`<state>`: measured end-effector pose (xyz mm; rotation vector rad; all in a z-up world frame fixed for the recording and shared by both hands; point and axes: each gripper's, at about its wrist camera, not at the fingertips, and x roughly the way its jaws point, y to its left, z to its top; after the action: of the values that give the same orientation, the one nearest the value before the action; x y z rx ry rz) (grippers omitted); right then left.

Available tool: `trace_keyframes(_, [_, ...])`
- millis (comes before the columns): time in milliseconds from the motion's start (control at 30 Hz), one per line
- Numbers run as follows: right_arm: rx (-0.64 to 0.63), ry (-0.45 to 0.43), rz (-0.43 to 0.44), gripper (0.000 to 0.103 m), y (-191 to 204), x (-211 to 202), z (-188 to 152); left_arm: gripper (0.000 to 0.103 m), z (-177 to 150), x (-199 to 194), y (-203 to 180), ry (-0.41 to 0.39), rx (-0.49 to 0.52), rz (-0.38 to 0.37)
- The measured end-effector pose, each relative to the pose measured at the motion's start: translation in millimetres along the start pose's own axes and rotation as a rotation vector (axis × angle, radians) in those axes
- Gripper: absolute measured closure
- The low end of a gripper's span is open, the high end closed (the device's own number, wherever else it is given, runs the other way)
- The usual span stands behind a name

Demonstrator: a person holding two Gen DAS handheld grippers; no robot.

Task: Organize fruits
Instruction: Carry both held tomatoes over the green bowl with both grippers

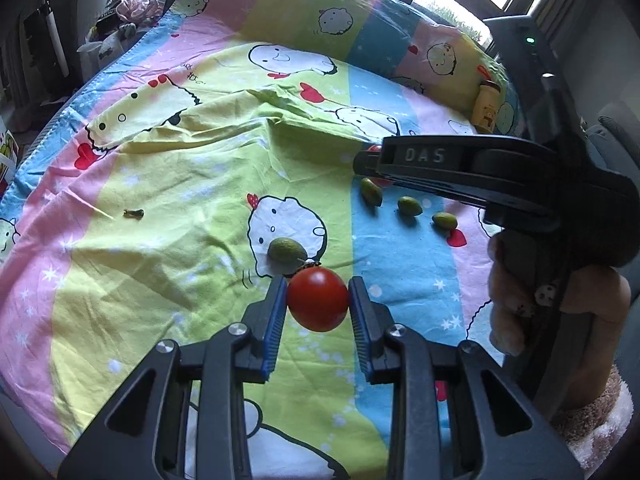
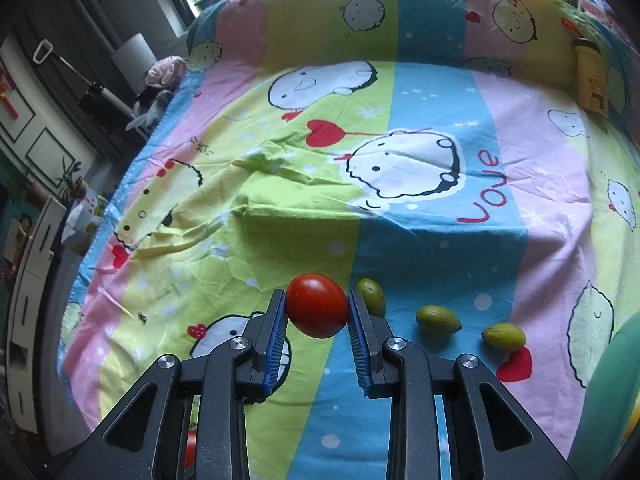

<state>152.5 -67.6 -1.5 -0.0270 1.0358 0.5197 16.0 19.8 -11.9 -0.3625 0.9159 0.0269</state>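
Smooth round red tomatoes: one (image 1: 318,304) pinched between the left gripper's (image 1: 318,305) ribbed blue pads, another (image 2: 317,306) pinched by the right gripper (image 2: 317,307); oval green fruits (image 2: 438,319) rest on a crumpled cartoon-print bedsheet (image 2: 400,80).

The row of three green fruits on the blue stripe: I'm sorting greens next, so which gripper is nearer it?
Right. The right gripper, shut on a tomato, hangs just beside the row of three green fruits. The left gripper, holding another tomato, is farther off.

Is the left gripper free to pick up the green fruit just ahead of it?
Probably not yet: the left gripper is shut on a tomato. The green fruit itself lies unobstructed on the bedsheet.
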Motion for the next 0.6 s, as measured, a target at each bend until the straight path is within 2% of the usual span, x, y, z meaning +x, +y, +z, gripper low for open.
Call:
trace_keyframes(133, [0.049,-0.091,0.024,0.073,-13.4,-44.4,-8.0,0.072,-0.3,-14.2,-15.0,-0.041,0.037,-0.006])
trace_keyframes(400, [0.168,-0.269,-0.014,0.073,-56.8,-130.4,-42.9,0.072,13.7,-36.9,-66.0,-0.118,0.140,-0.069])
trace_keyframes(600, [0.290,-0.359,-0.093,0.072,-103.7,-169.0,-63.5,0.072,14.4,-42.0,-116.4,-0.142,0.216,-0.141])
